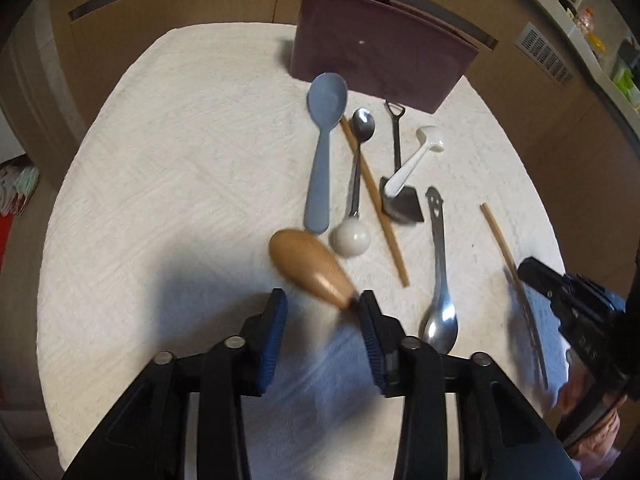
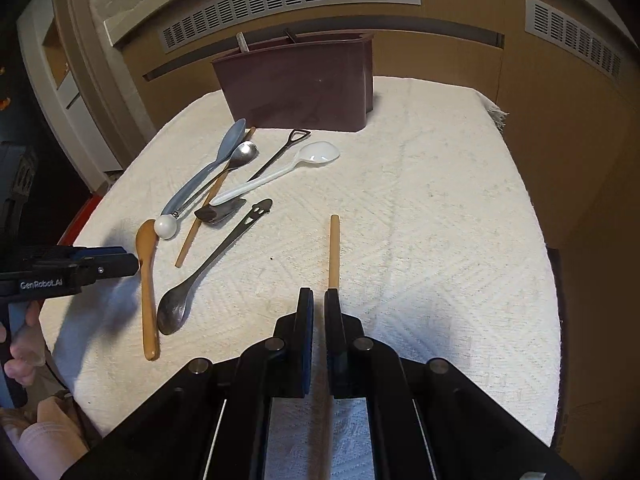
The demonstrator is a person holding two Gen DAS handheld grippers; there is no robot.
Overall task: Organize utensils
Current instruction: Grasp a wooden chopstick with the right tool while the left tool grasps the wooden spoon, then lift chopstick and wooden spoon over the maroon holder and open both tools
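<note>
Several utensils lie on the white cloth before a maroon holder [image 1: 380,48] [image 2: 296,80]. My left gripper [image 1: 322,304] is open just above the wooden spoon [image 1: 310,266] [image 2: 147,280], whose handle passes by the right finger. My right gripper [image 2: 319,300] is nearly shut; a wooden chopstick [image 2: 334,248] [image 1: 500,236] lies on the cloth under its right finger. I cannot tell whether it grips it. Further off lie a blue spoon [image 1: 322,152] [image 2: 208,168], a ball-ended metal spoon [image 1: 356,184], a second chopstick [image 1: 376,200], a black shovel spoon [image 1: 398,184], a white spoon [image 1: 416,160] [image 2: 288,168] and a steel spoon [image 1: 440,280] [image 2: 208,268].
The cloth-covered table [image 2: 440,220] ends near brown cabinet fronts with vent grilles [image 2: 292,4]. The holder has a few handles sticking out of it [image 2: 242,42]. The right half of the cloth is bare in the right wrist view.
</note>
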